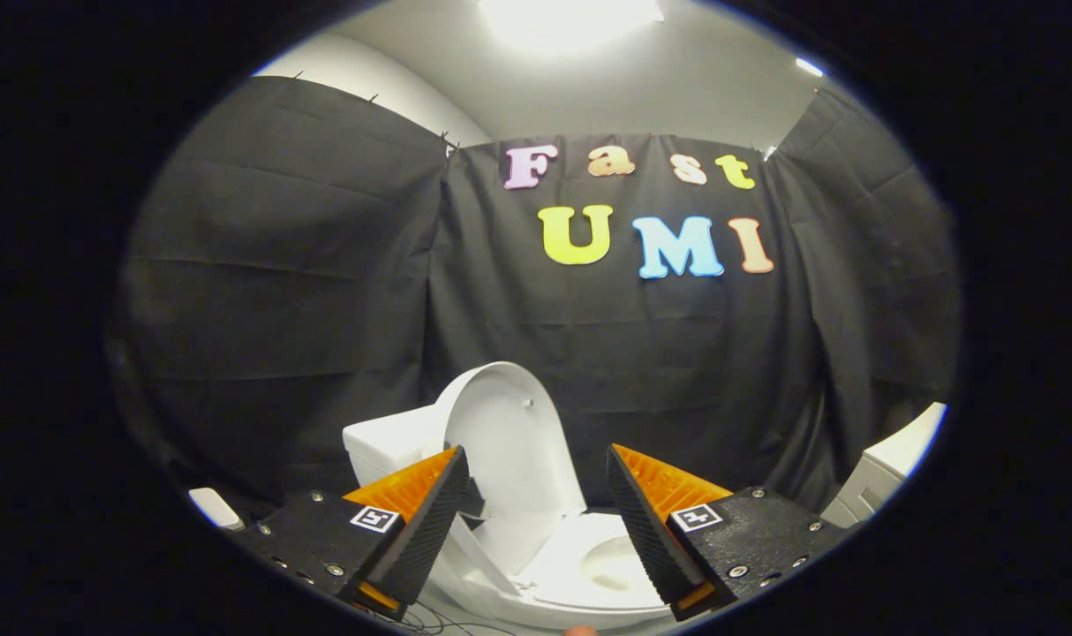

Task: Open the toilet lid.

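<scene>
The hand-held gripper (536, 495) is hovering above the front of the toilet (580, 574) with its jaws spread wide and grasping nothing; the two fingers (430, 521) are standing well apart, one on each side of the bowl. The toilet lid (509, 442) is standing raised, close to upright, leaning back toward the white tank (386, 446) behind it. The lid is showing between the fingers and beyond them, nearer the left one, with no finger touching it. Below the lid, the seat ring (607, 556) is lying flat around the open bowl. Black cloth (306, 265) is hanging behind the toilet. A white cabinet (889, 473) is standing off to the right.
</scene>
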Demonstrator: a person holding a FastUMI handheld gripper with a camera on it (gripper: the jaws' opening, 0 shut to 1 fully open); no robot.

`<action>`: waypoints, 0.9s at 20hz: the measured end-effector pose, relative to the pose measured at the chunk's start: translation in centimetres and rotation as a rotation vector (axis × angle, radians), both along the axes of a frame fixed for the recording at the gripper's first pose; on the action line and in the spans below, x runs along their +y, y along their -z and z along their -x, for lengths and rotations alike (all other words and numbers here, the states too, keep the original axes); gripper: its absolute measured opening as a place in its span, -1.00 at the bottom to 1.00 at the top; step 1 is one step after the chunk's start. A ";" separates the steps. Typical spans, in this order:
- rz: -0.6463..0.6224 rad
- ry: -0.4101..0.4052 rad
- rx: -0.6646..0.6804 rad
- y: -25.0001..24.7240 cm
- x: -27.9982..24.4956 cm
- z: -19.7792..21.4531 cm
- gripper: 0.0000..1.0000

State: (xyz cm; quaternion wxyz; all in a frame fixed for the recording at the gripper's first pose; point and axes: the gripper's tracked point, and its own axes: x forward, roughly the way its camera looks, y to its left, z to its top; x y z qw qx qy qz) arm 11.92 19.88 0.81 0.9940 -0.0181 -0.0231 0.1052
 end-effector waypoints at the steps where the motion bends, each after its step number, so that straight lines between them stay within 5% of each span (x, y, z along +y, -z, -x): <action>1: 0.005 0.006 -0.019 -0.7 -1.3 0.5 0.91; 9: 0.064 0.116 -0.101 -1.8 -10.9 4.9 0.92; 18: -0.076 0.218 -0.044 -0.1 -17.5 8.3 0.92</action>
